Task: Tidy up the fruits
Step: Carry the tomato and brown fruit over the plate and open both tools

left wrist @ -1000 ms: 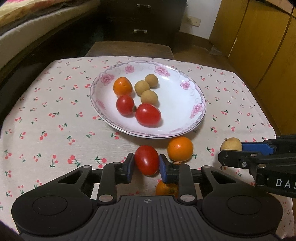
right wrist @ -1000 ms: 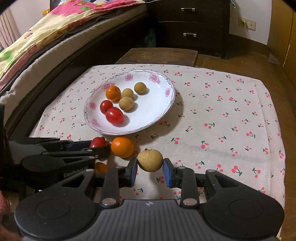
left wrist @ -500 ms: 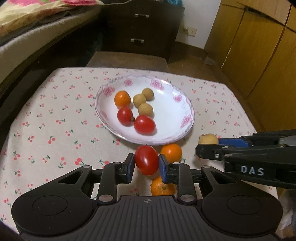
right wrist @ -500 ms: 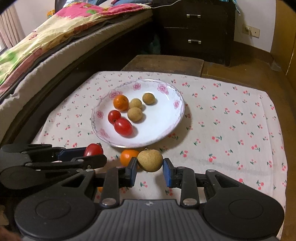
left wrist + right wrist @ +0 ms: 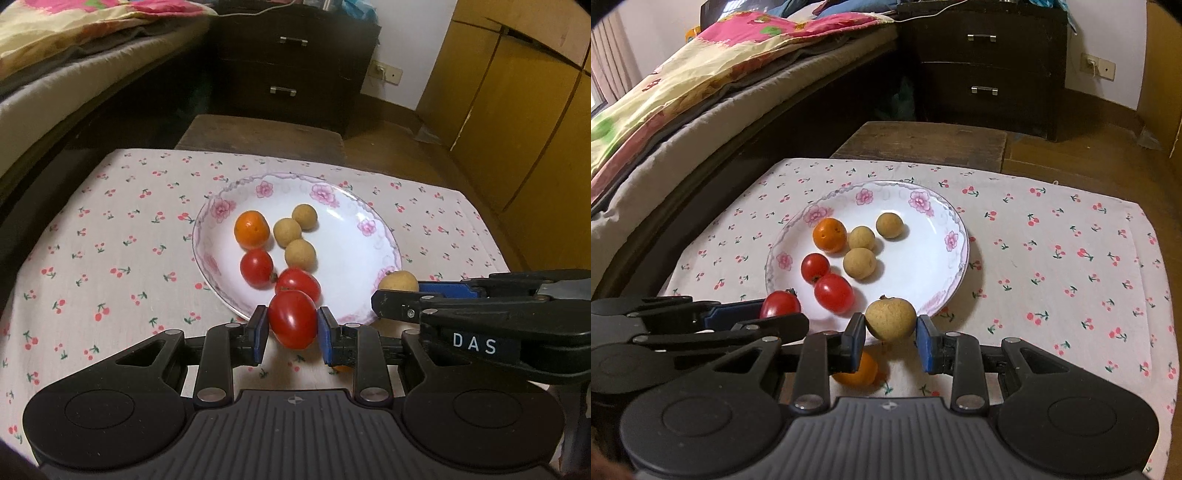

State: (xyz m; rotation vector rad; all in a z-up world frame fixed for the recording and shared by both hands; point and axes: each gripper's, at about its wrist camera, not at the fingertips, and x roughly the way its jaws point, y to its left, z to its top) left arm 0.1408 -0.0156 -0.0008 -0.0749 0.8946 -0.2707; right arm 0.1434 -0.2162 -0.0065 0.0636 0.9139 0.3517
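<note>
My left gripper (image 5: 290,328) is shut on a red tomato (image 5: 292,319), held above the near rim of the flowered white plate (image 5: 354,258). My right gripper (image 5: 891,334) is shut on a tan longan (image 5: 891,318), also at the plate's near edge. From the left wrist view, the right gripper (image 5: 384,295) and its longan (image 5: 399,281) show at the right. The right wrist view shows the left gripper (image 5: 786,314) with its tomato (image 5: 780,303) at the left. The plate (image 5: 923,266) holds an orange, two tomatoes and three longans. One orange (image 5: 857,371) lies on the cloth below my right gripper.
The plate sits on a cherry-print cloth (image 5: 1071,266) over a small table. A wooden stool (image 5: 923,142) stands beyond the far edge, a bed (image 5: 683,103) to the left, a dark dresser (image 5: 990,66) behind, and wooden cabinets (image 5: 517,129) on the right.
Both grippers have risen with their fruits and moved forward toward the plate's near rim. The oranges on the cloth have dropped behind and under the grippers.
</note>
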